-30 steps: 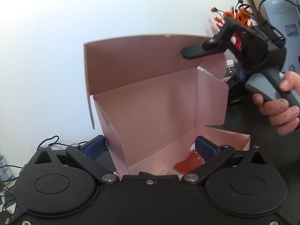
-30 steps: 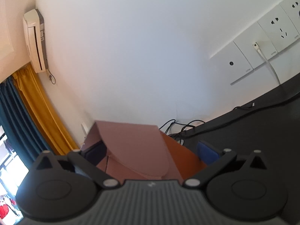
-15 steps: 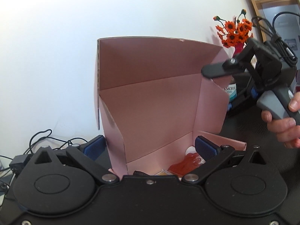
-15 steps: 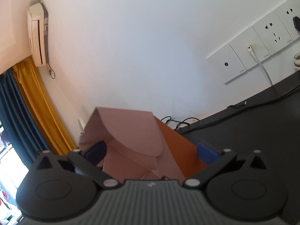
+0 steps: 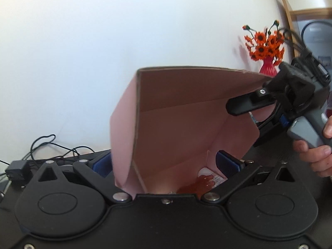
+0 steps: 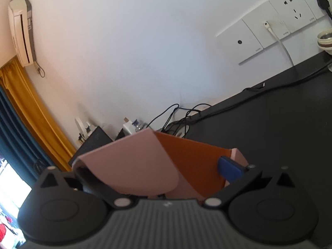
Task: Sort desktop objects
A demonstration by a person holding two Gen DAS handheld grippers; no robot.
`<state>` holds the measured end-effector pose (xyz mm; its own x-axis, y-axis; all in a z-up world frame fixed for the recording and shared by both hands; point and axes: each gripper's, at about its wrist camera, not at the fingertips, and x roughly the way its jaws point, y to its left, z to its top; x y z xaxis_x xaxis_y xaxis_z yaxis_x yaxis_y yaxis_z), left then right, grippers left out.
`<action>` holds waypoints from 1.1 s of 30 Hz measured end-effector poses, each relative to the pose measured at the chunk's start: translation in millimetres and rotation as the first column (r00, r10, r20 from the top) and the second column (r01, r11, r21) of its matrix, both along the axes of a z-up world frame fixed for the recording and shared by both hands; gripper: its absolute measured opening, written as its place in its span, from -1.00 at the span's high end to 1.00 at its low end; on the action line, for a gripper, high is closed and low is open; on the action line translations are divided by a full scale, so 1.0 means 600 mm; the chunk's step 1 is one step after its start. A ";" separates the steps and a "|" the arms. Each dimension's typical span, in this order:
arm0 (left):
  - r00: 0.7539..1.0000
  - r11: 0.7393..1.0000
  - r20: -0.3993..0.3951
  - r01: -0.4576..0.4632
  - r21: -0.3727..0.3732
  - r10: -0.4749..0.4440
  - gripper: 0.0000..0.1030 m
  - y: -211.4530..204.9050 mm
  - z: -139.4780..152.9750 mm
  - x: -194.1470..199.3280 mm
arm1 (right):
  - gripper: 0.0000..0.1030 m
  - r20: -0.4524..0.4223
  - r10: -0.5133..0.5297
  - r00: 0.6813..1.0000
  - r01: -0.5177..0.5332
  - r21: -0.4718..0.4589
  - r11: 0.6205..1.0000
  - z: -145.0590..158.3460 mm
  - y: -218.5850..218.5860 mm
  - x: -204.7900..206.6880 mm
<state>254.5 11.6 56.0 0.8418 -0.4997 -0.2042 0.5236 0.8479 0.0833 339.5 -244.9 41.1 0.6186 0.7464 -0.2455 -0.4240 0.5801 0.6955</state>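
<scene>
A pink cardboard box point(image 5: 176, 128) stands open in front of me on the black desk, its lid leaning over the opening. At its bottom lie a red packet point(image 5: 195, 186) and a white item point(image 5: 209, 175). My left gripper point(image 5: 164, 164) is open and straddles the box's near left wall. My right gripper point(image 5: 259, 118), held by a hand point(image 5: 315, 153), is at the lid's right edge. In the right wrist view the right gripper point(image 6: 155, 178) is open, with a rounded pink flap point(image 6: 132, 166) lying between its fingers and hiding the left pad.
A red vase of orange flowers point(image 5: 267, 47) stands behind the box on the right. Cables point(image 5: 41, 147) and a black adapter point(image 5: 17, 169) lie at the left. Wall sockets point(image 6: 280, 27), a cup point(image 6: 325, 39) and more cables point(image 6: 178, 116) line the desk's back edge.
The lid has tipped forward and down over the box. The right gripper has gone lower and to the right with it. Both grippers have stayed open.
</scene>
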 end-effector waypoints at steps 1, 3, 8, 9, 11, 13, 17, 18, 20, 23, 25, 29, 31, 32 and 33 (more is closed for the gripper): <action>1.000 1.000 -0.002 -0.001 -0.004 0.001 -1.00 0.002 -0.001 0.001 | -0.99 0.005 0.010 1.000 -0.010 -0.012 1.000 0.000 0.005 -0.001; 1.000 1.000 -0.012 0.007 -0.030 -0.007 -1.00 0.009 0.000 0.003 | -0.99 0.009 0.013 1.000 -0.013 -0.025 1.000 -0.001 0.012 -0.004; 1.000 0.997 -0.023 0.015 -0.076 -0.017 -1.00 0.016 0.001 0.009 | -0.99 0.014 -0.002 1.000 0.002 -0.008 1.000 -0.006 0.011 -0.006; 1.000 0.997 -0.021 0.012 -0.077 -0.013 -1.00 0.015 0.001 0.010 | -0.99 0.012 -0.006 1.000 0.006 0.001 1.000 -0.007 0.010 -0.006; 1.000 0.996 -0.016 0.004 -0.085 -0.005 -1.00 0.013 -0.001 0.010 | -0.99 0.011 -0.013 1.000 0.013 0.011 1.000 -0.008 0.009 -0.006; 1.000 0.996 -0.011 0.001 -0.092 -0.002 -1.00 0.011 -0.002 0.012 | -0.99 0.016 -0.022 1.000 0.022 0.009 1.000 -0.009 0.010 -0.006; 1.000 0.992 -0.019 -0.003 -0.127 0.001 -1.00 0.012 -0.001 0.023 | -0.99 0.033 -0.036 0.999 0.037 -0.015 0.999 -0.006 0.016 -0.010; 1.000 0.990 -0.025 -0.006 -0.139 0.002 -1.00 0.012 0.000 0.028 | -0.99 0.039 -0.037 0.999 0.038 -0.025 0.999 -0.004 0.017 -0.010; 0.999 0.988 -0.034 -0.007 -0.151 0.002 -1.00 0.012 0.001 0.036 | -0.99 0.052 -0.041 0.998 0.043 -0.045 0.998 -0.003 0.020 -0.011; 1.000 0.989 -0.031 -0.003 -0.147 -0.002 -1.00 0.011 -0.001 0.039 | -0.99 0.050 -0.062 0.997 0.064 -0.048 0.997 -0.003 0.022 -0.012; 1.000 0.990 -0.026 -0.001 -0.142 -0.002 -1.00 0.011 -0.002 0.038 | -0.99 0.046 -0.073 0.996 0.075 -0.036 0.997 -0.004 0.020 -0.012; 1.000 0.993 -0.013 0.007 -0.119 -0.009 -1.00 0.010 -0.006 0.034 | -0.99 0.034 -0.074 0.997 0.075 -0.018 0.997 -0.008 0.014 -0.010; 1.000 0.995 -0.012 0.011 -0.104 -0.013 -1.00 0.010 -0.008 0.031 | -0.99 0.031 -0.069 0.997 0.070 -0.023 0.997 -0.010 0.013 -0.009; 1.000 0.995 -0.014 0.014 -0.098 -0.015 -1.00 0.009 -0.008 0.030 | -0.99 0.029 -0.066 0.997 0.067 -0.026 0.997 -0.011 0.012 -0.009; 1.000 0.995 -0.016 0.018 -0.093 -0.019 -1.00 0.010 -0.008 0.030 | -0.99 0.030 -0.064 0.998 0.065 -0.030 0.997 -0.011 0.012 -0.009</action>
<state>272.4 17.5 51.1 0.8291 -0.5327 -0.1700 0.5399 0.8417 -0.0043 334.3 -237.7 34.7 0.6721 0.6973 -0.2490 -0.4050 0.6277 0.6648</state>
